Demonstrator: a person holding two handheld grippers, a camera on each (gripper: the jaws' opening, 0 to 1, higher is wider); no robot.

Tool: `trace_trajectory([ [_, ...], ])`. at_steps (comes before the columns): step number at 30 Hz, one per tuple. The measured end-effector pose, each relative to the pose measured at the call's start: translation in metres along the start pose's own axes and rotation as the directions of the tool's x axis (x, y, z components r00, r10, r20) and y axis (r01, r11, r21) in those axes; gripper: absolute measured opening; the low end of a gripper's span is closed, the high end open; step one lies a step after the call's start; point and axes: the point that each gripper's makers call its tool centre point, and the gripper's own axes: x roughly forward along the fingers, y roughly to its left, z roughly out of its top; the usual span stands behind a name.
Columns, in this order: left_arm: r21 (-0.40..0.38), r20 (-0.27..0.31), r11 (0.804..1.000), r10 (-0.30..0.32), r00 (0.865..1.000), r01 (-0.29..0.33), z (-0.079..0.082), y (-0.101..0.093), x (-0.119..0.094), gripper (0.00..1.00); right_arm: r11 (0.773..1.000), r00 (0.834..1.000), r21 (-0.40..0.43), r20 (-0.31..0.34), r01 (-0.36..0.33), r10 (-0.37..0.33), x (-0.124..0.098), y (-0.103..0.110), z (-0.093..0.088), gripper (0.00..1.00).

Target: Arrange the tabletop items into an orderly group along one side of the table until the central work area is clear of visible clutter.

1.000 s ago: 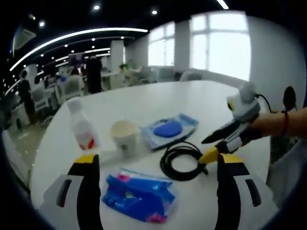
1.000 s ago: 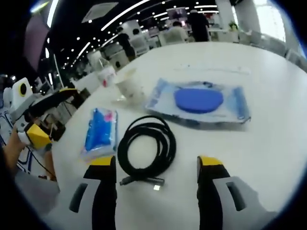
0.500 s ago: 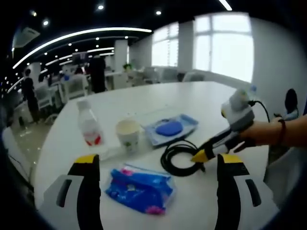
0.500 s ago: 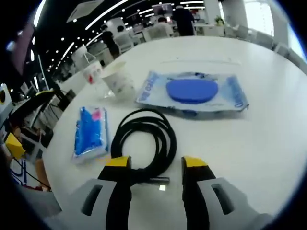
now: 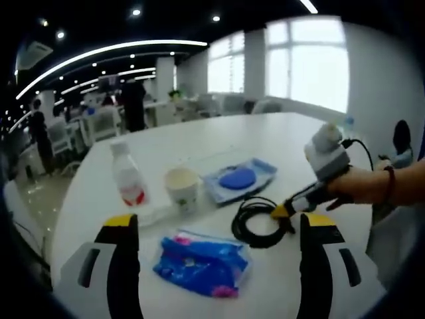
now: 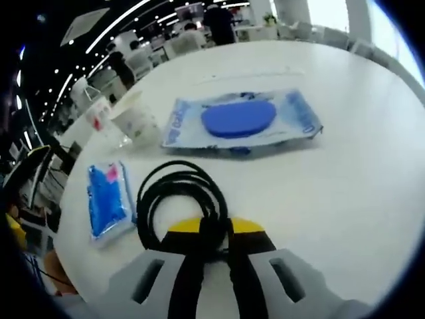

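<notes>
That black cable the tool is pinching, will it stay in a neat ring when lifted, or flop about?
Probably it will sag: the right gripper holds the cable at one edge of the coil, so the far loops would hang. No tie shows around the loops, so they may spread apart. It looks light and should lift easily off the table.

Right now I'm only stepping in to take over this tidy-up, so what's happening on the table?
A person holds a tool in each hand. The right tool has closed on the near side of the coiled black cable, which lies on the white table. The left tool hangs open above the blue packet. The paper cup, the plastic bottle and the clear pouch with a blue disc stand untouched farther back.
</notes>
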Motion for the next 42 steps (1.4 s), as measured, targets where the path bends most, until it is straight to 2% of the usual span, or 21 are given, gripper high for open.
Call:
trace_trajectory([
  [4, -0.005, 0.004, 1.0, 0.003, 1.0, -0.003, 0.002, 0.001, 0.0, 0.98, 0.999, 1.0, 0.026, -0.003, 0.023, -0.023, 0.001, -0.001, 0.001, 0.09],
  [8, -0.029, 0.029, 1.0, -0.012, 1.0, 0.013, 0.007, -0.002, 0.0, 0.97, 0.996, 1.0, 0.092, -0.009, 0.0, 0.001, 0.001, -0.004, 0.001, 0.07],
  [12, -0.02, 0.038, 1.0, -0.013, 0.999, 0.013, 0.009, -0.002, -0.001, 0.97, 0.993, 1.0, 0.114, -0.01, -0.015, 0.016, -0.001, -0.004, 0.001, 0.06],
  [21, -0.024, 0.058, 1.0, -0.009, 0.998, 0.01, 0.015, -0.002, -0.003, 0.99, 0.989, 0.997, 0.129, 0.025, -0.071, 0.069, -0.018, 0.003, 0.011, 0.04],
  [31, -0.024, 0.047, 1.0, -0.015, 0.999, 0.016, 0.013, -0.004, -0.002, 0.99, 0.98, 0.989, 0.147, 0.079, -0.134, 0.123, -0.044, 0.007, 0.026, 0.03],
  [42, -0.016, 0.034, 0.999, -0.028, 0.999, 0.029, 0.011, -0.008, -0.001, 0.99, 0.985, 0.989, 0.13, 0.116, -0.111, 0.096, -0.071, -0.014, 0.038, 0.03],
])
